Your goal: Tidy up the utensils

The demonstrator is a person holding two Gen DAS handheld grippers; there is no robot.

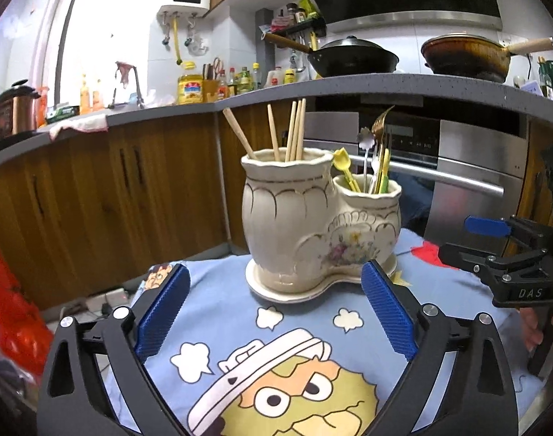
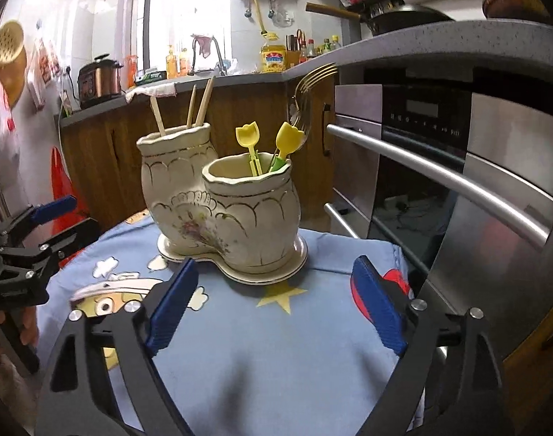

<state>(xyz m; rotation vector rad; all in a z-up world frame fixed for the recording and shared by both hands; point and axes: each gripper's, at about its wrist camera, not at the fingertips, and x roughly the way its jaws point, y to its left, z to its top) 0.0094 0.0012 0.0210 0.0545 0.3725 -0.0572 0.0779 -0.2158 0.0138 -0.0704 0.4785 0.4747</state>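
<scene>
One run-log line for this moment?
left gripper: open, empty | right gripper: open, empty | chopsticks: tall pot | forks: short pot | holder: on cloth

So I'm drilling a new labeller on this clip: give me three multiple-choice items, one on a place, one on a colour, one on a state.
1. The chopsticks stand in which cup of the ceramic holder?
A taller
B shorter
C neither

2. Colour of the tulip-shaped picks?
A red
B yellow
C white

3. The left tool and right tool are:
A both open, empty
B both shut
C holding forks

Key: A, they rise from the taller cup; B, yellow heads; A, pads spread with only cloth between.
</scene>
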